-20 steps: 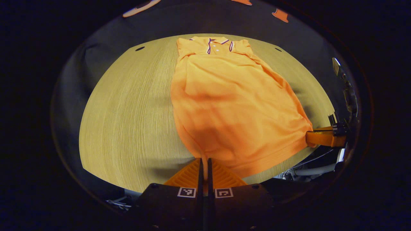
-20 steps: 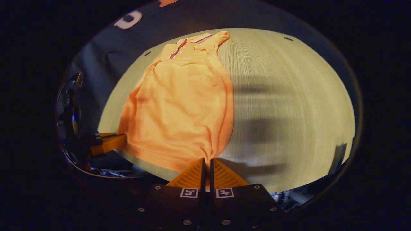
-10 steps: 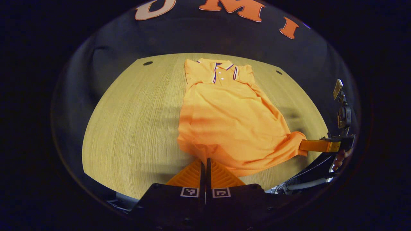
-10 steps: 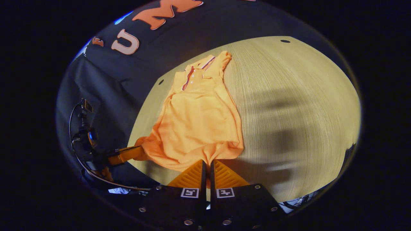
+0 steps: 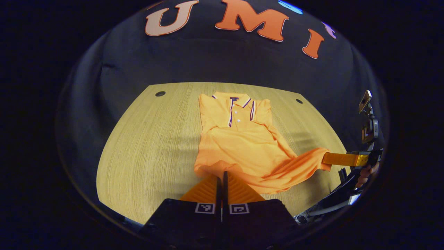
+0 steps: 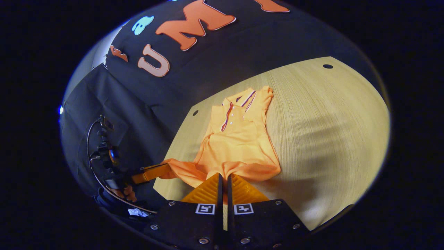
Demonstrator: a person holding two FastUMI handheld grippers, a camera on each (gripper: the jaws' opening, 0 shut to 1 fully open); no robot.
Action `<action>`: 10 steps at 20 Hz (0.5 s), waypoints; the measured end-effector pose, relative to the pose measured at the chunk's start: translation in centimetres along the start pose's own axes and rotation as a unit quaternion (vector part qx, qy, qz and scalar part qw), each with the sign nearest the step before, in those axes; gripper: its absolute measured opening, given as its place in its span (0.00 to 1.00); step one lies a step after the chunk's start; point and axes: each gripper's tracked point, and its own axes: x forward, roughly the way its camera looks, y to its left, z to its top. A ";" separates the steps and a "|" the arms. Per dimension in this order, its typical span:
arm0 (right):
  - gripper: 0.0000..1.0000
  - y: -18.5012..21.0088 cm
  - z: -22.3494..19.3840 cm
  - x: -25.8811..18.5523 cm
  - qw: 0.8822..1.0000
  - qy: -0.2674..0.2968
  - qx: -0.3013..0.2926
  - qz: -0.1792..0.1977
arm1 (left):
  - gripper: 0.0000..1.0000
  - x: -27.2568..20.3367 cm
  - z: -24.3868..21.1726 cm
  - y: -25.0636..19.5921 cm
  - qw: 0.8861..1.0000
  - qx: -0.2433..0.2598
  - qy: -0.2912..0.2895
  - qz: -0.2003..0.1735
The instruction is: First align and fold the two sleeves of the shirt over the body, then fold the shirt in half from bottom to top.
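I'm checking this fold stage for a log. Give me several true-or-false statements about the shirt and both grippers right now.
1. The left gripper is shut on the shirt hem. True.
2. The right gripper hangs open above the cloth. False: its jaws are shut on the hem.
3. The collar lies at the far end, on the table. True.
4. The hem already covers the collar. False: the collar and buttons lie uncovered.

The left gripper [image 5: 221, 177] has ribbed, wedge-shaped fingers on a black body bearing two small square black-and-white markers. The right gripper [image 6: 223, 180] is built alike, with round screws [image 6: 202, 240] along its body. A thin dark cable [image 6: 91, 139] loops beside a small mounted camera [image 5: 367, 126]
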 end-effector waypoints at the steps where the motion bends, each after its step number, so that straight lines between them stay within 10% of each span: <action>1: 0.06 -0.4 0.9 0.6 1.000 -0.003 0.004 -0.011 | 0.01 0.3 1.2 0.2 1.000 0.001 -0.007 -0.004; 10: 0.06 0.3 10.6 4.3 0.997 -0.057 -0.005 -0.054 | 0.01 5.5 10.1 2.2 0.999 0.035 -0.026 -0.028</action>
